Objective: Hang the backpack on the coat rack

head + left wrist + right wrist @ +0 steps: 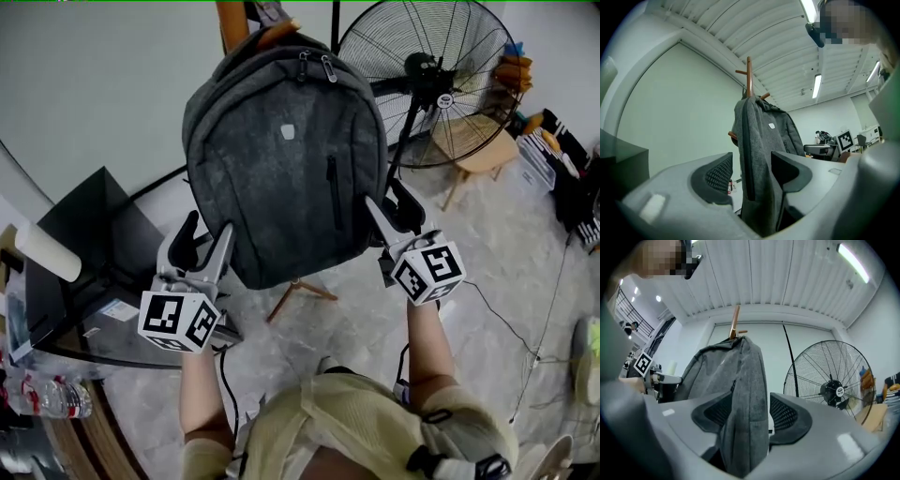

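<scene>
Grey backpack (281, 159), seemingly hooked on coat rack (232, 23) at top centre, is being released; left gripper (206, 234) and right gripper (386, 202) are open; withdrawal is needed.

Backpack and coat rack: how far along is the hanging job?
Done: the grey backpack hangs by its top from the wooden coat rack. In hand: the left tool and right tool stand open, each with a side of the bag between its jaws, not gripping. Left: drawing both tools clear, it seems.
</scene>
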Demonstrator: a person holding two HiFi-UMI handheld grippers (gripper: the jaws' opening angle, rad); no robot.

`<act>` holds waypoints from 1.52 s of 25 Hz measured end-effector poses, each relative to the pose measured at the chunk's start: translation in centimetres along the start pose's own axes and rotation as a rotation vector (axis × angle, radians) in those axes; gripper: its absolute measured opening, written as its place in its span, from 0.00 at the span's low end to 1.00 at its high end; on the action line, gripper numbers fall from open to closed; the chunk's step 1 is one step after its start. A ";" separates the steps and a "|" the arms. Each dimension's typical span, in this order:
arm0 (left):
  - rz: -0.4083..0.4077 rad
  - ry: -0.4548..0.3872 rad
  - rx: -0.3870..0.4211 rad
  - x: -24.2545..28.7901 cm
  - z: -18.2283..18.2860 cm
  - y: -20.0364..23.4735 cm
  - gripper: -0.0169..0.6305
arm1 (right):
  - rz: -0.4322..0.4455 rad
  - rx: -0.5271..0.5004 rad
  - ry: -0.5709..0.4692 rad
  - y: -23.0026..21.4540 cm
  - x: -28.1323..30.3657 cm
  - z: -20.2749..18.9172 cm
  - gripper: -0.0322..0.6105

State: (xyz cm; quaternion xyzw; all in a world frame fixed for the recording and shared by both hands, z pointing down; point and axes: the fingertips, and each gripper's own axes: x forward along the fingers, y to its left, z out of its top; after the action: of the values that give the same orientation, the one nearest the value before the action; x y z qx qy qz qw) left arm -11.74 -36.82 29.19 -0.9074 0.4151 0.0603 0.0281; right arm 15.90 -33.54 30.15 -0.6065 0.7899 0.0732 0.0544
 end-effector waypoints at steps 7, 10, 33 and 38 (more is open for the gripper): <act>-0.053 -0.016 -0.052 -2.4 0.2 -0.7 0.41 | -0.037 0.022 -0.002 2.2 -2.6 0.2 0.42; -0.078 -0.009 -0.106 -3.6 0.4 -1.2 0.41 | -0.042 0.045 -0.003 3.3 -3.5 0.3 0.39; -0.167 0.071 -0.411 -11.5 -5.1 -2.7 0.26 | -0.101 0.138 0.029 13.2 -10.3 -1.1 0.05; -0.106 0.058 -0.374 -13.7 -5.4 -2.4 0.15 | -0.115 0.143 0.061 13.8 -11.7 -1.7 0.05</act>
State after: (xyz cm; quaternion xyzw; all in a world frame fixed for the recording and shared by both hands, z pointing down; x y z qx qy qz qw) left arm -18.30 -25.54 36.41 -0.9188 0.3487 0.1084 -0.1499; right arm 5.65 -19.22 34.58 -0.6475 0.7581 -0.0051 0.0773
